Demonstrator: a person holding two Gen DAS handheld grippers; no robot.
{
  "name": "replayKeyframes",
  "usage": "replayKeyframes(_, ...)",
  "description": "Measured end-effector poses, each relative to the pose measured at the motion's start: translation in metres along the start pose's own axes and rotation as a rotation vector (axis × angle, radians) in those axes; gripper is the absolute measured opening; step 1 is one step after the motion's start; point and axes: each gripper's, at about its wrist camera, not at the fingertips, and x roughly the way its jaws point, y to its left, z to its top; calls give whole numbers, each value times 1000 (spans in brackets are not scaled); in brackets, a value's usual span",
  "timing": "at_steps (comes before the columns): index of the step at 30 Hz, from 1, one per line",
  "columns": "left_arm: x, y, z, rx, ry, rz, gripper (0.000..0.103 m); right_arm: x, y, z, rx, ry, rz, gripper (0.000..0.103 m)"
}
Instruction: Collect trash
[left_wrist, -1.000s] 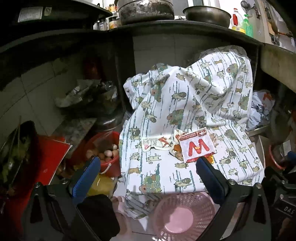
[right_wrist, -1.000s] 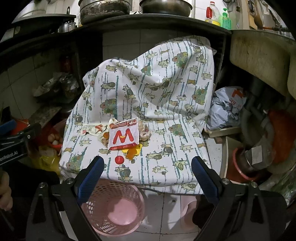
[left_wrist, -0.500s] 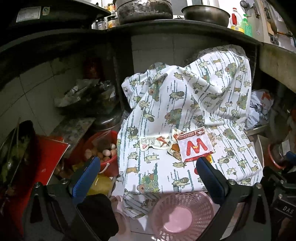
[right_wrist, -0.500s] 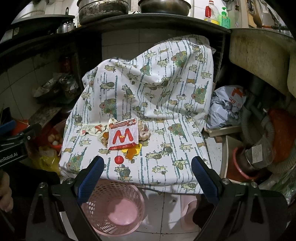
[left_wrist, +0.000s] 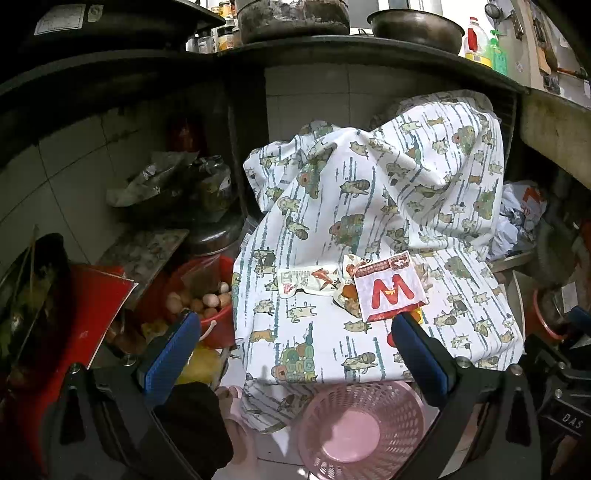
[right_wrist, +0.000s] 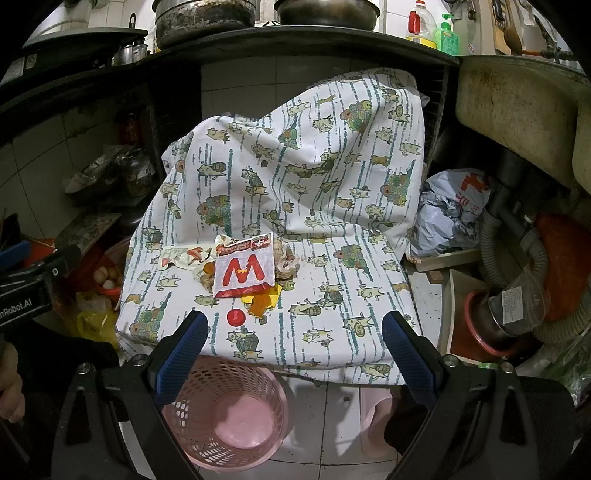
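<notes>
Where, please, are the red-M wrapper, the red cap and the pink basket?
red-M wrapper (right_wrist: 243, 273): right wrist view, on the M.
red cap (right_wrist: 235, 317): right wrist view, its centre.
pink basket (right_wrist: 258, 373): right wrist view, its far rim.

home kitchen, cramped and well used. dark stone counter (right_wrist: 295, 44) along the top, carrying a blackened metal pot (right_wrist: 205, 16), a steel bowl (right_wrist: 327, 11), a clear cooking-oil bottle with red label (right_wrist: 418, 22) and a green pump bottle of dish soap (right_wrist: 448, 37). white tiled wall (right_wrist: 240, 88) beneath. stained sink basin underside (right_wrist: 517, 114) with grey corrugated drain hose (right_wrist: 495, 251) at right. red plastic bucket of eggs (left_wrist: 214, 306) on the floor at left.
</notes>
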Motion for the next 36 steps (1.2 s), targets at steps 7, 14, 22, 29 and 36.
replayKeyframes(7,3,0,-1,4,7,4,102,0,0,-1,-1,1,1,97)
replayKeyframes(14,6,-4,-3,35,2,27,102,2,-3,-3,19,5,4,97)
replayKeyframes(22,5,-8,-3,56,-4,52,102,1,-5,-1,21,7,8,97)
replayKeyframes(29,6,-8,-3,40,11,28,102,0,-6,-1,20,5,6,97)
replayKeyframes(36,9,-3,-3,13,34,20,102,-2,-4,-2,26,0,6,97)
